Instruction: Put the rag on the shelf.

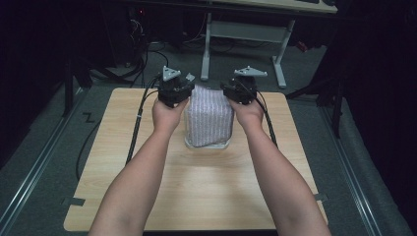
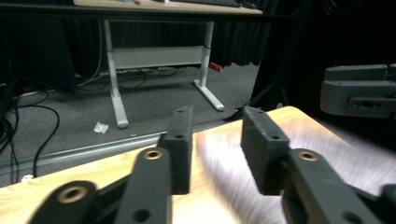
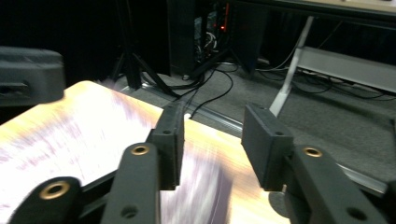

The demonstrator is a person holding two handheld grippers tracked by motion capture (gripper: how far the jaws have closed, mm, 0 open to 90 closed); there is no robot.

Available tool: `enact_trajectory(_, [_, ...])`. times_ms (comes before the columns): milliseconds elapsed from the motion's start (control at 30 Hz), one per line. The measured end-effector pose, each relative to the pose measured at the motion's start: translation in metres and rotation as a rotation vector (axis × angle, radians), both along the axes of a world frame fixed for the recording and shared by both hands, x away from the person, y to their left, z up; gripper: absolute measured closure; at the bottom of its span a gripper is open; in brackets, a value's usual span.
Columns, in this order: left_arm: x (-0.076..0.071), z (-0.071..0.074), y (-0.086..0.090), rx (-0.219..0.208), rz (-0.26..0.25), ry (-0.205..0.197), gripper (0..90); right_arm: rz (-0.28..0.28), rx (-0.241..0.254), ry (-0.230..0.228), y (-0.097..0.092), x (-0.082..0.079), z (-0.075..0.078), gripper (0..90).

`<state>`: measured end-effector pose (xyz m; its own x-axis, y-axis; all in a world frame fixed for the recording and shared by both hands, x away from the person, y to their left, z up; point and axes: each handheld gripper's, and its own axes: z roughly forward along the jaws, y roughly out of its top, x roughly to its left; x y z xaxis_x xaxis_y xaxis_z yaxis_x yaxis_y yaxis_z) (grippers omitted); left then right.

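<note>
While the striped cloth bundle stands upright, left gripper and right gripper flank it, jaws parted.

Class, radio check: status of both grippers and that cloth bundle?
Left gripper open, right gripper open. Both flank the cloth, standing on a white base. Nothing in the way.

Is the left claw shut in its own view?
No: the left claw stands open, a clear gap between its black jaws, with the striped white fabric showing through.
</note>
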<state>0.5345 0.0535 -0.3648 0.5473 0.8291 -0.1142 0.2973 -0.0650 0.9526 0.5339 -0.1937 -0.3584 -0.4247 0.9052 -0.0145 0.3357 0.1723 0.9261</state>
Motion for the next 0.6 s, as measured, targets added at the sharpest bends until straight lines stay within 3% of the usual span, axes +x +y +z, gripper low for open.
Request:
enact_trajectory(133, [-0.003,0.001,0.003,0.017,-0.009,-0.005,58.1,-0.001,-0.009,-0.009,-0.001,-0.004,0.001,57.4])
enact_trajectory(333, [-0.015,-0.005,0.013,0.034,0.024,-0.007,54.1,-0.002,0.001,-0.029,-0.004,-0.013,0.002,56.8])
enact_trajectory(433, [-0.02,-0.004,0.016,0.035,0.027,-0.017,54.0,-0.002,-0.031,-0.025,-0.003,-0.016,0.002,56.5])
enact_trajectory(533, [-0.025,-0.001,0.018,0.057,0.029,-0.026,54.0,0.006,-0.041,-0.038,-0.003,-0.021,0.004,56.5])
enact_trajectory(600, [-0.029,0.001,0.017,0.08,0.029,-0.037,53.9,0.015,-0.022,-0.046,-0.004,-0.025,0.006,56.2])
